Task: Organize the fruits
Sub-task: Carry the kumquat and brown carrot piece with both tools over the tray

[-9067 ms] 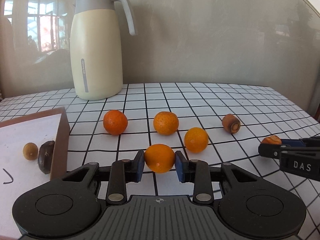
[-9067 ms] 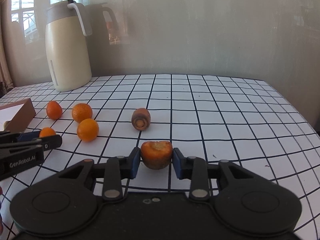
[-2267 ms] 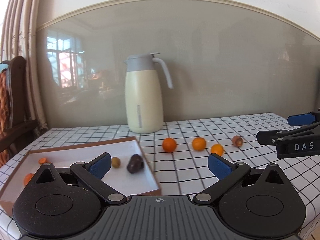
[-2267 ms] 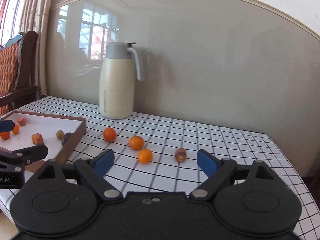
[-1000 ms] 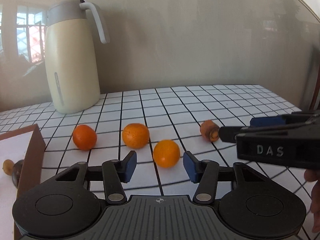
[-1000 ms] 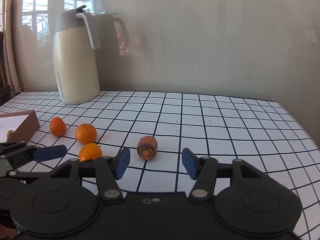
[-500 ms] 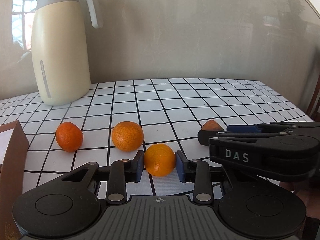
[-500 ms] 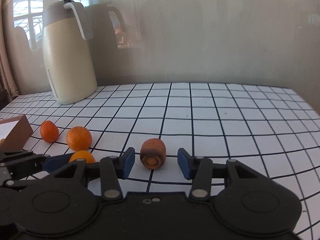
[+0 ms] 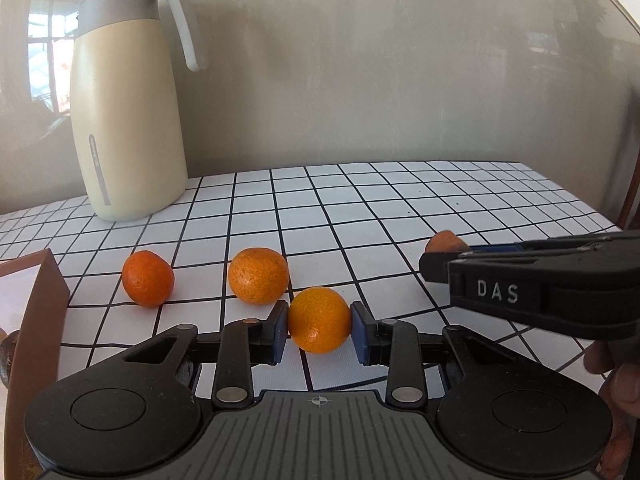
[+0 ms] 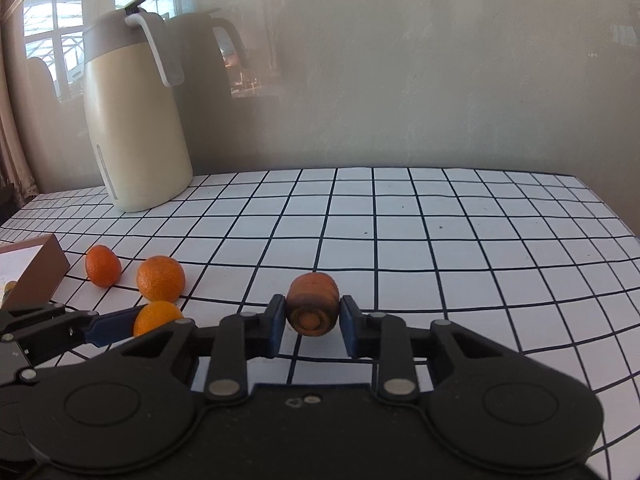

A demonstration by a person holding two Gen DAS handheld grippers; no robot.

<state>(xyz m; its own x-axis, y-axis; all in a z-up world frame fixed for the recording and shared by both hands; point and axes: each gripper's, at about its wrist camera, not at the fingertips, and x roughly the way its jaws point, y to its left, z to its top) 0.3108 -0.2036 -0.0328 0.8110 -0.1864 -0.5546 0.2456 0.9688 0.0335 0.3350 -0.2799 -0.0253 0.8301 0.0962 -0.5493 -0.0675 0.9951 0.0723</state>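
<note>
- Left hand-held gripper (image 9: 320,330): blue pads pressed on both sides of the nearest mandarin (image 9: 319,319), which sits on the counter (image 9: 360,208). Jaws have just been closing; the fruit is now pinched across its middle.
- Right hand-held gripper (image 10: 313,326): jaws have also just been closing, now clamped on the carrot stub (image 10: 313,309), cut end facing the camera. Stub still looks down on the counter; can't confirm any lift.
- Two more mandarins loose on the counter to the left: middle mandarin (image 9: 258,276) just behind the left pad, far-left mandarin (image 9: 148,278) nearer the tray (image 9: 38,300).
- Tray is at the left edge, brown wall, white floor; judging by the task, that's the drop zone. Contents mostly out of frame.
- Handling, mandarin: light, round, soft skin with some give. Grip at the equator as now; off-centre and it'll squirt out. Don't over-squeeze or the peel may bruise or split.
- Handling, carrot stub: light, stiff, short cylinder. Pads on the curved sides, so it could roll or twist in the grip; keep it level on the lift.
- Risk: middle mandarin is close to the left finger, so a sideways move may nudge it rolling. Lift straight up first.
- Thermos jug (image 9: 128,120) at the back, well clear.
</note>
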